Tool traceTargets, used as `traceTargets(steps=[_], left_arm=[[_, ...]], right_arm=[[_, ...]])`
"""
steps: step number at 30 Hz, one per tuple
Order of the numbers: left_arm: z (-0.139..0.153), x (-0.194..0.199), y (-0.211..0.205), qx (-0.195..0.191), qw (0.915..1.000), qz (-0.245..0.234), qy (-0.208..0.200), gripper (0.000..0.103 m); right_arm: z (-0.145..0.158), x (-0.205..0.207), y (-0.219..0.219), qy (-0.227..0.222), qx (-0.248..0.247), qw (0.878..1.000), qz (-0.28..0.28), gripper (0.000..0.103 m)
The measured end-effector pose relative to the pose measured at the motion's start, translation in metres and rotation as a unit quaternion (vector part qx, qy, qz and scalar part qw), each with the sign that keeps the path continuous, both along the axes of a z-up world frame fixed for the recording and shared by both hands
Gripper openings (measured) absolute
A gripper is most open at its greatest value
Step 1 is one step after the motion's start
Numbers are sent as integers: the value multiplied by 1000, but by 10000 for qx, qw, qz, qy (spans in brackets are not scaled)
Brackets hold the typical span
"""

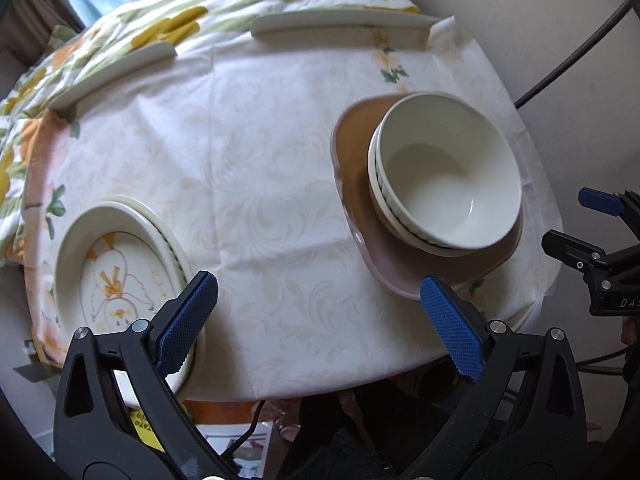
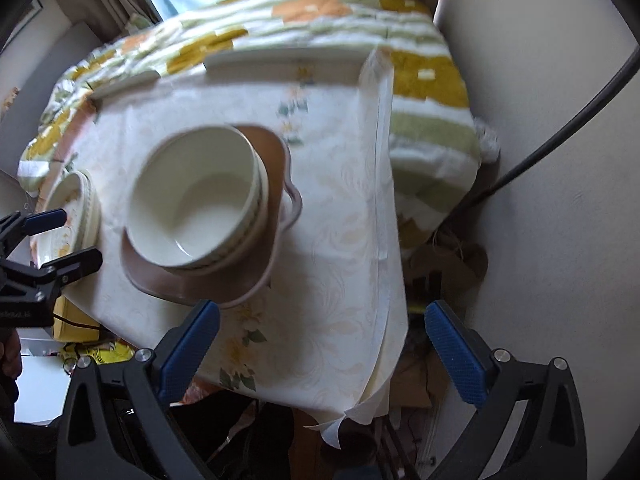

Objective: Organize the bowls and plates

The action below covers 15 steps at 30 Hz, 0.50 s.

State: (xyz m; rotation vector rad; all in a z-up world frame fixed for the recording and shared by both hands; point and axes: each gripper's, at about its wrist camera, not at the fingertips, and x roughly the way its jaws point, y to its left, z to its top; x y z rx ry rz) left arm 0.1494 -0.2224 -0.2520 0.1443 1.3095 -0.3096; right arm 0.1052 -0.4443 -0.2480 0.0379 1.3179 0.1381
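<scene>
A stack of cream bowls [image 1: 448, 176] [image 2: 196, 204] sits nested on a brown scalloped plate [image 1: 356, 152] [image 2: 276, 148] at the right of the table. A stack of cream plates [image 1: 116, 264] [image 2: 82, 204] with a yellow flower drawing lies at the front left. My left gripper [image 1: 320, 324] hovers above the front edge between the two stacks, jaws wide open, nothing between them. My right gripper [image 2: 324, 344] is open and empty over the table's front right corner, in front of the brown plate. Each gripper shows at the edge of the other's view.
The table [image 1: 256, 184] wears a pale leaf-patterned cloth with raised rims at the back. A flowered blanket [image 2: 424, 92] hangs over the far and right sides. A wall [image 2: 540, 200] and a black cable [image 2: 560, 128] stand at the right. Clutter lies on the floor below the front edge.
</scene>
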Motion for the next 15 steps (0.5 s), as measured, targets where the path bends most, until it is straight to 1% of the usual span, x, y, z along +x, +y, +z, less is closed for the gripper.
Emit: traceTargets(steps=[2, 3, 4, 6, 7, 11, 13, 14, 15], left_arm=[[-9, 5, -3, 42, 9999, -17, 113, 101], [-13, 7, -4, 69, 9998, -41, 179, 100], [-17, 10, -7, 84, 9996, -68, 261, 99], [-26, 13, -13, 103, 9989, -133, 438, 93], [-30, 15, -15, 106, 9986, -145, 500, 91], [-41, 19, -22, 70, 9976, -136, 674, 85], [-48, 20, -26, 49, 9972, -156, 731, 81], [-52, 21, -29, 4, 9968, -166, 781, 76], [-55, 22, -31, -27, 9966, -165, 811, 70]], right_arm=[[-8, 7, 2, 117, 97, 9999, 54, 99], [-12, 10, 5, 185, 73, 9997, 122, 94], [-16, 13, 8, 250, 28, 9995, 208, 87], [-23, 20, 14, 407, 4, 9984, 382, 81], [-25, 22, 17, 479, 5, 9978, 459, 77], [-38, 31, 27, 621, -48, 9945, 845, 70], [-46, 35, 30, 689, 81, 9931, 944, 60], [-50, 36, 31, 700, 143, 9928, 958, 58], [-53, 38, 33, 712, 192, 9921, 1011, 51]])
